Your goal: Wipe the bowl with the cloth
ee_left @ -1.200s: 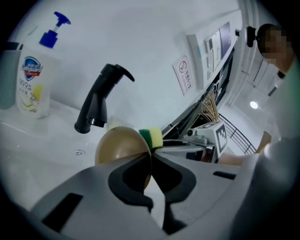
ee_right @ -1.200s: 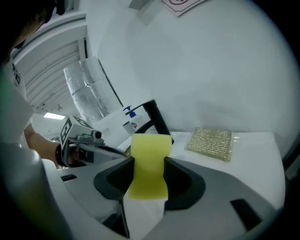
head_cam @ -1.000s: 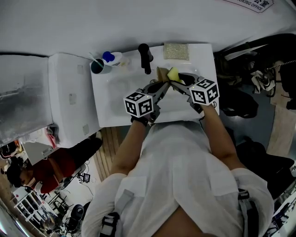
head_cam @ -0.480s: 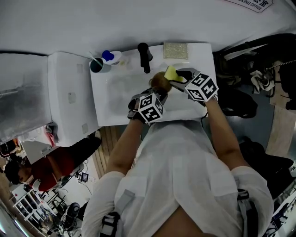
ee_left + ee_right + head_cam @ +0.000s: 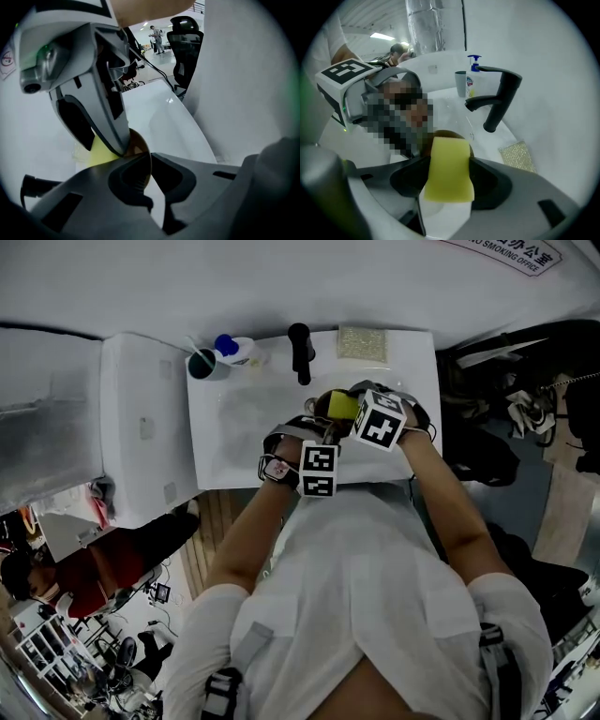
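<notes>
I have two grippers over one sink (image 5: 239,432). My left gripper (image 5: 149,161) has its jaws pinched together on the thin rim of the one brown bowl (image 5: 138,143), which sits just past my fingertips. My right gripper (image 5: 447,164) holds the one yellow cloth (image 5: 449,183) between its jaws. Both pads touch its sides, though the jaws have just been opening. The cloth's far end covers part of the bowl. Beyond my right fingers stands one black tap (image 5: 500,98), with one cup (image 5: 461,83) and one bottle (image 5: 472,83) side by side behind it. One pad (image 5: 518,157) lies to the right of those fingers.
</notes>
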The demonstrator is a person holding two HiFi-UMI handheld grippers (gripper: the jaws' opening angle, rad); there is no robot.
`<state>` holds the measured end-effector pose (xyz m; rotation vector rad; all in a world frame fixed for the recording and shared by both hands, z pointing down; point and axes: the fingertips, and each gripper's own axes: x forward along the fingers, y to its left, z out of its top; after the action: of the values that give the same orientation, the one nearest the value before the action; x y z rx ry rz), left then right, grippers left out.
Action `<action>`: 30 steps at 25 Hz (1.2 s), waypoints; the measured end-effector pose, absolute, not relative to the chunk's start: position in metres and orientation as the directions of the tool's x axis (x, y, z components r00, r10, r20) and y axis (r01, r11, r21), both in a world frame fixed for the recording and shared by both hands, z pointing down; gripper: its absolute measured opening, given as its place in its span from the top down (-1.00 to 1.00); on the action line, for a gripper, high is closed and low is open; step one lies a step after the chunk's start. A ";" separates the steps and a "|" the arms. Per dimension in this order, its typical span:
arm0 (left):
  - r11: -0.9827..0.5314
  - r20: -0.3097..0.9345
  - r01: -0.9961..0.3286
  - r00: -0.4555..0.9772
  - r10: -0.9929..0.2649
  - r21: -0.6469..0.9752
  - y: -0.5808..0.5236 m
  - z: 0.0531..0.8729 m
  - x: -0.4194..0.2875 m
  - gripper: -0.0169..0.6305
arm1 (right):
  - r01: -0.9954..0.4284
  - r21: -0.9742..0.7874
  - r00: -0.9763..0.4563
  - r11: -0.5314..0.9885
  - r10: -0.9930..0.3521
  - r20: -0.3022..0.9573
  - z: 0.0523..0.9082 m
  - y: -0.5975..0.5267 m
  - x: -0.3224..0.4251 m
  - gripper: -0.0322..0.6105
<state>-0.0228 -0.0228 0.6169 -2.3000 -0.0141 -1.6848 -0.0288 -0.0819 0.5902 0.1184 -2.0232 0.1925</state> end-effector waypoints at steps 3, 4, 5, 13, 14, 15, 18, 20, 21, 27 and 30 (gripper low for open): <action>-0.962 0.933 0.176 0.332 -0.142 -0.209 -0.020 0.616 -0.025 0.89 | -0.162 -0.089 -0.480 0.983 0.000 0.877 0.581 -0.082 -0.027 -0.02; -0.963 0.931 0.178 0.339 -0.133 -0.202 -0.020 0.615 -0.027 0.89 | -0.156 -0.076 -0.497 0.985 -0.012 0.867 0.575 -0.084 -0.024 -0.02; -0.964 0.930 0.181 0.346 -0.125 -0.197 -0.020 0.614 -0.028 0.89 | -0.140 -0.059 -0.515 0.988 -0.022 0.857 0.568 -0.087 -0.021 -0.02; -0.961 0.931 0.228 0.359 -0.064 -0.154 -0.021 0.608 -0.034 0.89 | 0.296 0.061 -0.466 0.953 0.088 0.881 0.570 -0.033 -0.016 0.07; -0.963 0.931 0.229 0.360 -0.052 -0.142 -0.020 0.607 -0.034 0.89 | 0.332 0.085 -0.466 0.939 0.085 0.881 0.572 -0.029 -0.018 0.16; -0.965 0.931 0.228 0.363 -0.041 -0.132 -0.020 0.606 -0.033 0.89 | 0.357 0.108 -0.473 0.928 0.080 0.877 0.571 -0.026 -0.021 0.29; -0.969 0.930 0.220 0.366 -0.025 -0.113 -0.020 0.605 -0.030 0.89 | 0.400 0.125 -0.476 0.908 0.089 0.875 0.568 -0.021 -0.026 0.39; -0.969 0.932 0.221 0.362 -0.024 -0.110 -0.020 0.605 -0.028 0.89 | 0.421 0.113 -0.435 0.900 0.091 0.896 0.575 -0.020 -0.025 0.37; -0.969 0.932 0.223 0.361 -0.023 -0.110 -0.020 0.605 -0.027 0.89 | 0.434 0.111 -0.408 0.894 0.085 0.909 0.581 -0.021 -0.023 0.37; -0.976 0.924 0.192 0.382 -0.021 -0.102 -0.023 0.595 -0.022 0.87 | 0.534 0.206 -0.305 0.820 -0.040 0.951 0.608 -0.028 -0.017 0.38; -0.974 0.918 0.186 0.393 -0.048 -0.131 -0.028 0.590 -0.023 0.87 | 0.560 0.280 -0.308 0.779 -0.119 0.944 0.610 -0.033 -0.018 0.66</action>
<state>-0.0227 -0.0282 0.5900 -2.4373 -0.1231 -1.6173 -0.0181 -0.0334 0.6100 -0.3446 -1.7646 -0.6991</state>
